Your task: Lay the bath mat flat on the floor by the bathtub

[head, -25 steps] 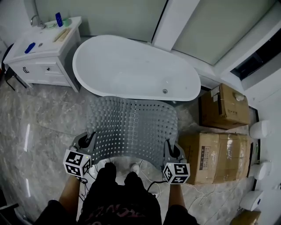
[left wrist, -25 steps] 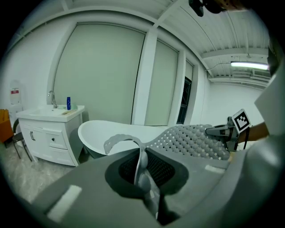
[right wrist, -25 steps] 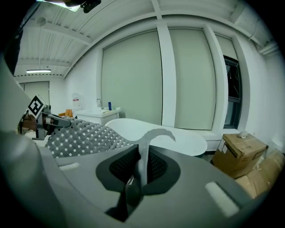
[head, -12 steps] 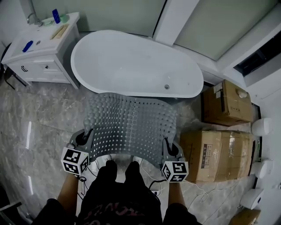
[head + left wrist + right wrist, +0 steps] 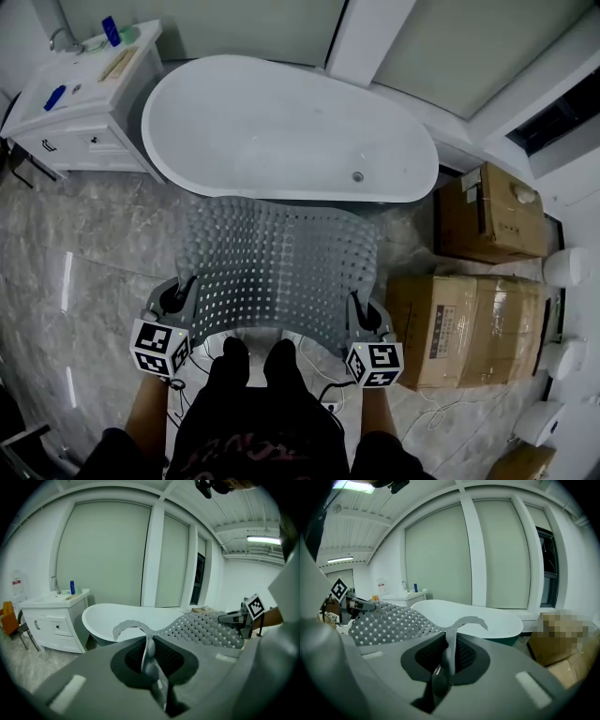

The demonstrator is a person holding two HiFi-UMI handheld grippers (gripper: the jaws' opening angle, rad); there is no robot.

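Bath mat: one, grey perforated rubber bath mat (image 5: 277,267), arched up off the marble floor (image 5: 84,281).
Grippers: two, left gripper (image 5: 183,295) and right gripper (image 5: 361,314), each with a marker cube.
Bathtub: one, white oval freestanding bathtub (image 5: 281,131), at 12 o'clock of the mat.
Cabinet: one, white vanity cabinet with drawers (image 5: 75,122), at 10 o'clock of the mat.
Boxes: two brown cardboard boxes (image 5: 487,211) (image 5: 464,328), at 3 o'clock; the corner of a third shows at 5 o'clock.
Left gripper state: jaws clamped on the mat's 7 o'clock corner; the edge stands pinched between them.
Right gripper state: jaws clamped on the mat's 5 o'clock corner likewise.
Mat position: stretched between both grippers, the far edge reaching the tub's near rim in the head view.
Change: same grips and same arch as a second ago; the tub and cabinet have slid toward 12 o'clock in the head view.
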